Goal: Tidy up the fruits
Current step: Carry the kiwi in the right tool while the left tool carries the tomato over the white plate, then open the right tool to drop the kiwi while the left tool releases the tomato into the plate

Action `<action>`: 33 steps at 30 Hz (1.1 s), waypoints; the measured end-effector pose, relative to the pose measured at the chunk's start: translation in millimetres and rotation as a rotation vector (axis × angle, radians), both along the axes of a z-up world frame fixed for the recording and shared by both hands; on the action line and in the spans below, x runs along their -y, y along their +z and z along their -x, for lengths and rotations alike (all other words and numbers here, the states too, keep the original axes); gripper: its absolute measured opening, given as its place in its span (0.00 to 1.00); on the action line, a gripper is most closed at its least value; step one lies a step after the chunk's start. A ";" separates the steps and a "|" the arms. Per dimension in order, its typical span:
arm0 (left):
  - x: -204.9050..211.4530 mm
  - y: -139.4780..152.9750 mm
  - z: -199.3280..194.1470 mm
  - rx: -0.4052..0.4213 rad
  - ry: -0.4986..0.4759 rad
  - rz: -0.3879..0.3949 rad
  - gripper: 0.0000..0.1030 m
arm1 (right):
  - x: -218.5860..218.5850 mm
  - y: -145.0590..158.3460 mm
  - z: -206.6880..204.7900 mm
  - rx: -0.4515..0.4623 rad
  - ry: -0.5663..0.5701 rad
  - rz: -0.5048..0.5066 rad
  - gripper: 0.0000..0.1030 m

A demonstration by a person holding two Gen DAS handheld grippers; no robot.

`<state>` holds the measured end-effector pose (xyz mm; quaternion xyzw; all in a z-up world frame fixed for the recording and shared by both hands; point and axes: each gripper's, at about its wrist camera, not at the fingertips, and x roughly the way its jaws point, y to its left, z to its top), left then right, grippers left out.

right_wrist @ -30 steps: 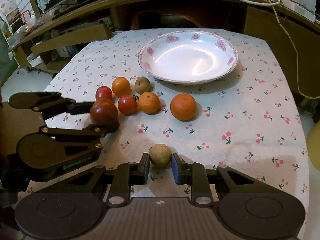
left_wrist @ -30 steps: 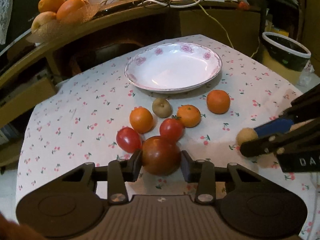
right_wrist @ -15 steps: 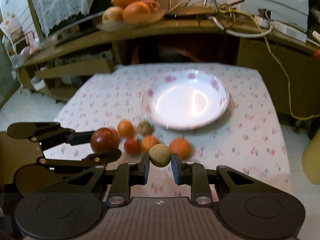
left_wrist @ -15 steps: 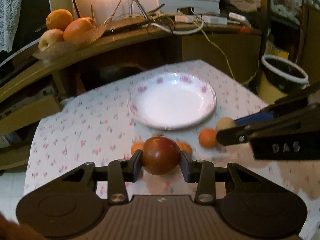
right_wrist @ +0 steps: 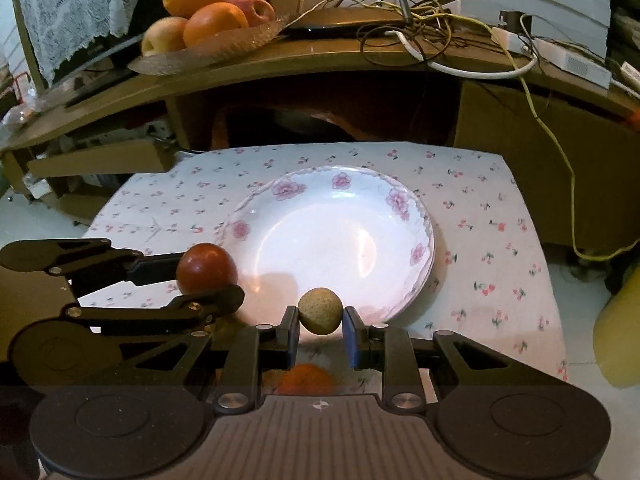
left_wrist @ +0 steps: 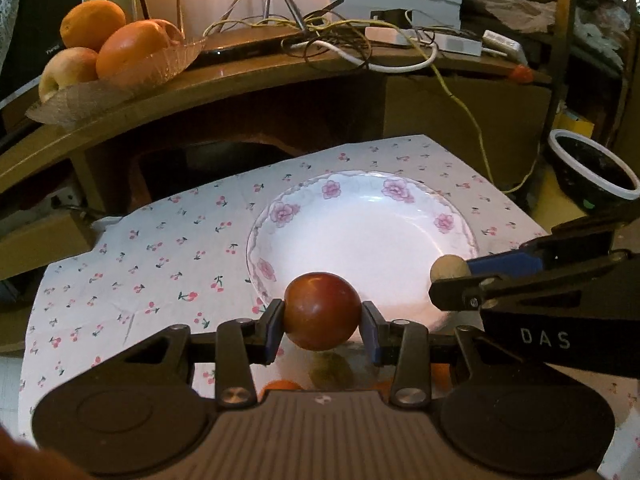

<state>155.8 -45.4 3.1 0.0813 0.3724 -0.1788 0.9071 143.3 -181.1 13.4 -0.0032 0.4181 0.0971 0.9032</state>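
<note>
Both tongs are held level, side by side, pointing at the flowered plate (right_wrist: pixel 420 216) on the cloth-covered desk (right_wrist: pixel 500 240). The left tongs (left_wrist: pixel 322 322) are clamped on a dark red tomato (left_wrist: pixel 322 311), poised over the plate's near rim. The right tongs (right_wrist: pixel 320 330) grip a small tan fruit (right_wrist: pixel 320 310) at that same near rim. An orange (right_wrist: pixel 306 378) lies below them.

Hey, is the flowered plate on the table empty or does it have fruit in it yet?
Empty. The plate shows only bare white inside; the tomato is gripped in the left claw.
</note>
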 end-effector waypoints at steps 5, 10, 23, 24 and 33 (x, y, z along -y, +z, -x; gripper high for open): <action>2.1 -5.7 -10.9 0.001 0.001 -0.004 0.43 | 1.6 -6.8 -14.0 -0.012 -0.005 0.008 0.25; 2.0 -8.7 -17.0 -0.005 0.004 0.010 0.43 | 4.3 -9.8 -26.5 -0.020 -0.004 0.012 0.26; 3.8 -6.9 -17.8 0.016 0.005 0.011 0.45 | 8.7 -10.6 -33.7 -0.008 -0.024 0.004 0.31; 3.3 -5.3 -17.7 0.020 0.007 0.014 0.45 | 9.8 -9.6 -33.3 -0.004 -0.028 0.000 0.32; -3.2 4.8 -15.3 0.044 0.019 0.023 0.48 | 16.8 -4.6 -27.2 0.010 -0.047 -0.009 0.35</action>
